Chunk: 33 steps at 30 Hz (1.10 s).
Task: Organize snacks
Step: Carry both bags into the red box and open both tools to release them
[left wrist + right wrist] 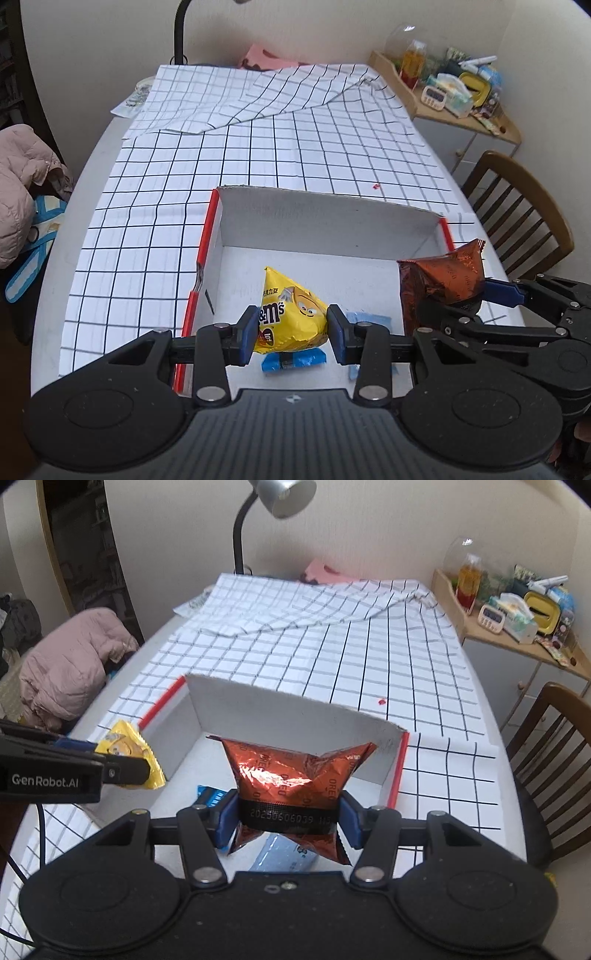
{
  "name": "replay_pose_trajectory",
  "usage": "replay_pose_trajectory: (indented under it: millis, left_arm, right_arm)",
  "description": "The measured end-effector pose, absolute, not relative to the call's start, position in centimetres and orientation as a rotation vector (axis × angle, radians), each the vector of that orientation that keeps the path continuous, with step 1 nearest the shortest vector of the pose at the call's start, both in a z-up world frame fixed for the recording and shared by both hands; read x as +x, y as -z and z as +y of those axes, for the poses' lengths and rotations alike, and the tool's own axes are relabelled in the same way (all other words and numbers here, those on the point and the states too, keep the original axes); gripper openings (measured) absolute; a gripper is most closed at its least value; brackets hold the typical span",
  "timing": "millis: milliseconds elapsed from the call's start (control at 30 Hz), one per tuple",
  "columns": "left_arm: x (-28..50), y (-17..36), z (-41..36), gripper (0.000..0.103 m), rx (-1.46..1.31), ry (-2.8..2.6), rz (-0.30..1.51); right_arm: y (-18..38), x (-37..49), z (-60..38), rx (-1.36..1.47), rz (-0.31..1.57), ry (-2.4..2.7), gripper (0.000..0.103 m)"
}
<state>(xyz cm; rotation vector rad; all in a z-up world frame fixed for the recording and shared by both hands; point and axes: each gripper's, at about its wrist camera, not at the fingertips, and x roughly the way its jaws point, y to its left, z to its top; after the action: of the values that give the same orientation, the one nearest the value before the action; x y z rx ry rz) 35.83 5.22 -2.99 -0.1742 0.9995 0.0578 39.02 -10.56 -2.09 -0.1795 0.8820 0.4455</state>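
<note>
My left gripper [291, 328] is shut on a yellow M&M's bag [291, 314], held above the inside of the white cardboard box [325, 218] with red edges. My right gripper [288, 821] is shut on a copper-red Oreo packet [291, 775], also over the box [280, 709]. In the left wrist view the Oreo packet [443, 284] hangs at the box's right end. In the right wrist view the M&M's bag [129, 753] shows at the left, over the box's left wall. Blue snack packets [295, 360] [210, 795] lie on the box floor beneath both grippers.
The box sits on a grid-patterned tablecloth [258, 147] with a folded-over far part. A wooden chair [517, 206] stands at the right, a cluttered side cabinet [517, 627] behind it, a desk lamp [280, 494] at the far edge, a pink jacket [70, 657] at the left.
</note>
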Motion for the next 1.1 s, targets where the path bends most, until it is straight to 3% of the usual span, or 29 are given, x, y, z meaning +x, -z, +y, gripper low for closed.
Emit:
replay_pose_trajectory:
  millis: [567, 833, 1100]
  left_arm:
    - [42.5, 9.6, 4.8, 0.038, -0.097, -0.085, 1.138]
    - [43.3, 10.6, 5.1, 0.039, -0.095, -0.093, 1.167]
    - [42.9, 9.9, 5.1, 0.040, -0.098, -0.084, 1.146]
  right_arm:
    - [8.5, 43.1, -6.9, -0.310, 1.037, -0.484, 0.055]
    - [9.8, 43.8, -6.2, -0.303, 1.082, -0.489, 0.056]
    - [9.3, 43.6, -6.6, -0.287, 1.074, -0.477, 0.063]
